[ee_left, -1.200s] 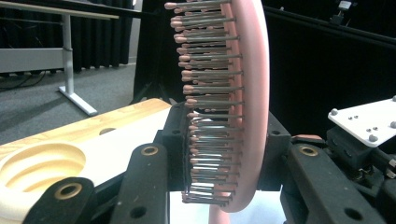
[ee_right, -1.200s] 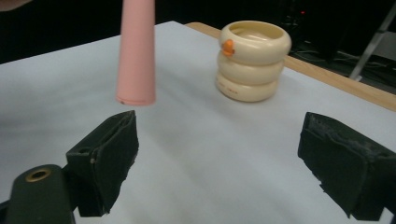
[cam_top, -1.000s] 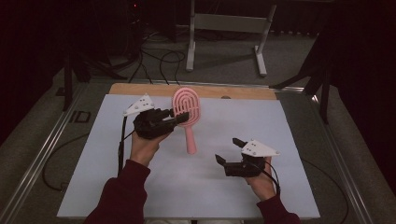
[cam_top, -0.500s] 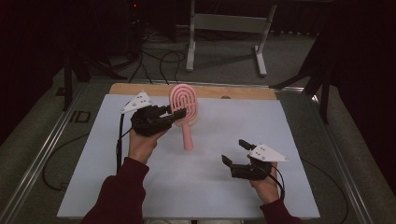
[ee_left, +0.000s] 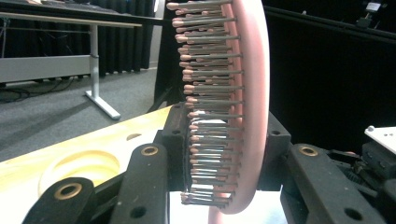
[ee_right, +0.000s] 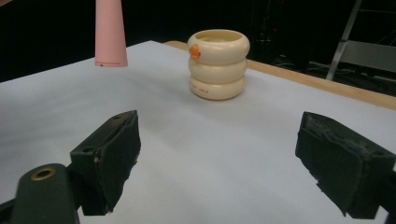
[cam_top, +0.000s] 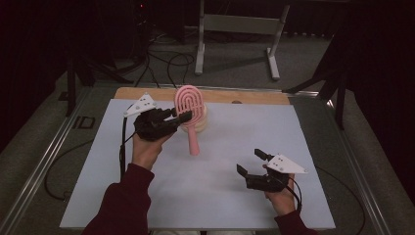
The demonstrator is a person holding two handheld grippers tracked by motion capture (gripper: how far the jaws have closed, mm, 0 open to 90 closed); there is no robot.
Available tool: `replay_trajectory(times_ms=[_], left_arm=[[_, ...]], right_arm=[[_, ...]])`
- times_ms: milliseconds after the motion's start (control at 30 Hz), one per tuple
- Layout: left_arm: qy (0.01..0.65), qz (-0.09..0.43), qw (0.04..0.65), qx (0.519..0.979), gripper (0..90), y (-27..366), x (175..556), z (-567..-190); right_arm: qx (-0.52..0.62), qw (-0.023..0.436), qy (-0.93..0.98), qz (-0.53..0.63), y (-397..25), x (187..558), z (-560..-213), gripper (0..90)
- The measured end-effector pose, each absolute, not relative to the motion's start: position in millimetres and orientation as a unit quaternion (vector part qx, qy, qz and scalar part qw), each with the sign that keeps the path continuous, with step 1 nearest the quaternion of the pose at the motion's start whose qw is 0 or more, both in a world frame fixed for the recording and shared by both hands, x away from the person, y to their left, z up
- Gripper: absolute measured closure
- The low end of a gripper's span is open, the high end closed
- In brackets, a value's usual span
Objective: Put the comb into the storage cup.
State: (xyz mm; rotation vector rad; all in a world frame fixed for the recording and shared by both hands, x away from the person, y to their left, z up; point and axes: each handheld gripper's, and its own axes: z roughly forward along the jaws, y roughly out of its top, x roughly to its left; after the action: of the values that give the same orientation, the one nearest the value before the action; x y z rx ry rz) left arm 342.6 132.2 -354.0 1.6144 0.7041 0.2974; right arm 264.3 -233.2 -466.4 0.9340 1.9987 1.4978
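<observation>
Cream ringed cup point(ee_right: 217, 64) stands on white table point(cam_top: 303, 147).

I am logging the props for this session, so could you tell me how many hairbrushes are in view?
1. The pink brush is held up off the table by the left gripper, near the cream cup at the far edge. None other is visible.

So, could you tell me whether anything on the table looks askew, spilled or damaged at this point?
Nothing stands out. The pink hairbrush is upright by design, clamped at its head in the left tongs, handle hanging clear of the white mat. The cream cup stands upright and whole. The right tongs are open and empty.
</observation>
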Motion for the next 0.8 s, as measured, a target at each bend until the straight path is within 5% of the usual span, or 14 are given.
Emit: replay_trajectory(times_ms=[800], left_arm=[[0.315, 0.153, 0.619, 0.703, 64.5, 134.5, 352.1, -339.6]], right_arm=[[0.356, 0.237, 0.719, 0.548, -247.8, 264.0, -470.6, 13.5]])
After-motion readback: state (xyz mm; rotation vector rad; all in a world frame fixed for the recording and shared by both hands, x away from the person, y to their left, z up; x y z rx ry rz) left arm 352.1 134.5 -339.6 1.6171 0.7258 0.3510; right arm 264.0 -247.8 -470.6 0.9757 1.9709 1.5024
